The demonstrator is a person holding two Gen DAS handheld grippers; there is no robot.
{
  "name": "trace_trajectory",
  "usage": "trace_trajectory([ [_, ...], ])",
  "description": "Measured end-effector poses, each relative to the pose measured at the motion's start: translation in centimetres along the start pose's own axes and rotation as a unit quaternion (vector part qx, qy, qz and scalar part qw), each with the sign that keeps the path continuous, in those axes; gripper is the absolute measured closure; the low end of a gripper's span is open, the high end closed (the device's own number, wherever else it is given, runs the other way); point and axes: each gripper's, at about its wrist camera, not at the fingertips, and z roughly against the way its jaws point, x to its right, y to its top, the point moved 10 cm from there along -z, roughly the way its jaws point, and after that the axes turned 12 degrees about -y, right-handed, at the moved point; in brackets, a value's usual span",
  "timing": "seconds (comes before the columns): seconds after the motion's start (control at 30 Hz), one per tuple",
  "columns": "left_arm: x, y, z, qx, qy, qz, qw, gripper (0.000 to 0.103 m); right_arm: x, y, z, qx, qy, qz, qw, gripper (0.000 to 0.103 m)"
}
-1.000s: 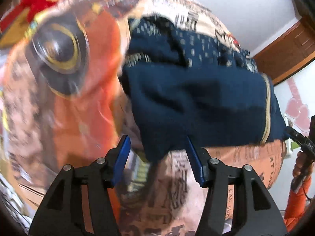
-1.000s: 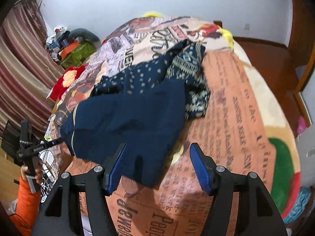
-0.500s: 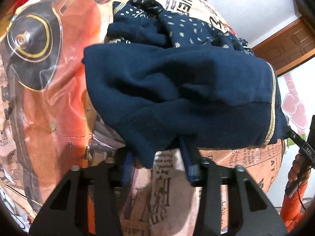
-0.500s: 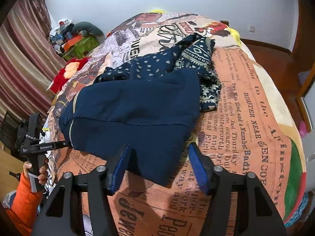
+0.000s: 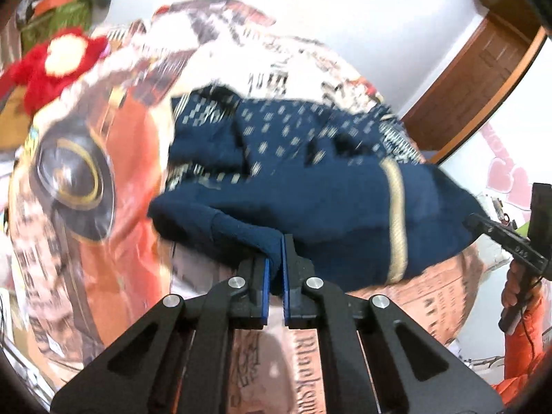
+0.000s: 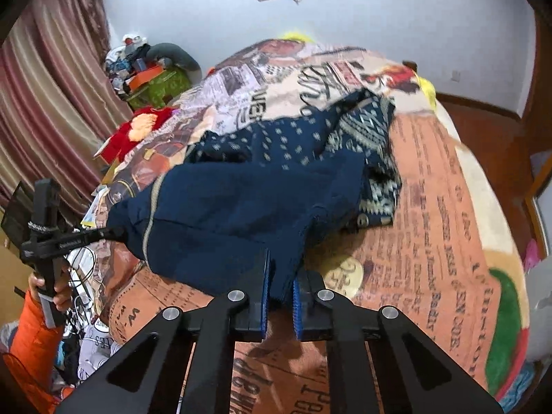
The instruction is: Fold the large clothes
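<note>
In the left wrist view, the left tongs [image 5: 275, 269] are seen clenched on a fold of the dark blue garment [image 5: 310, 189], their blue pads [image 5: 265, 286] having just been closing onto the cloth, which is pinched between them. The garment is spread over the bed [image 5: 103, 258], whose blanket is printed with newspaper text, and a pale gold stripe [image 5: 396, 220] is seen running across its near part. A red plush toy [image 5: 51, 65] is seen at the far left. At the right edge the other tool is held by a hand [image 5: 517, 286] with an orange sleeve.

In the right wrist view, the right tongs [image 6: 280, 296] are likewise clamped on the near edge of the garment [image 6: 241, 200], the jaws having just been closing, with cloth caught between them. The patterned part of the garment [image 6: 365, 145] is bunched further up the bed [image 6: 448, 241]. At the left, the left tongs [image 6: 117, 232] are seen gripping the garment's far corner. Striped curtains [image 6: 45, 103] are seen along the left wall.
</note>
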Motion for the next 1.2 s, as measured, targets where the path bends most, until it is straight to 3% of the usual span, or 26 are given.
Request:
trace_trajectory([
  [0.33, 3.3, 7.5, 0.8, 0.052, -0.012, -0.044, 0.9976, 0.099, 0.3, 5.3, 0.6, 0.039, -0.004, 0.008, 0.999, 0.095],
  [0.6, 2.6, 12.1, -1.5, 0.054, -0.014, -0.035, 0.9978, 0.099, 0.5, 10.7, -1.8, 0.03, 0.008, 0.01, 0.999, 0.094],
  [0.83, 0.3, 16.1, -3.5, 0.063, -0.027, 0.002, 0.9976, 0.099, 0.8, 14.5, -5.3, 0.031, 0.011, 0.014, 0.999, 0.095],
  [0.97, -2.9, 16.7, -6.0, 0.045, -0.009, 0.033, 0.9984, 0.099, 2.2, 15.7, -7.2, 0.024, -0.003, -0.008, 1.0, 0.094],
  [1.1, -5.4, 14.9, -9.1, 0.004, 0.003, 0.059, 0.9982, 0.099, 3.4, 14.8, -9.2, -0.009, -0.029, -0.009, 1.0, 0.094],
  [1.2, -5.8, 13.3, -10.2, -0.015, 0.016, 0.053, 0.9984, 0.099, 4.0, 13.5, -10.2, -0.036, -0.045, -0.015, 0.998, 0.092],
])
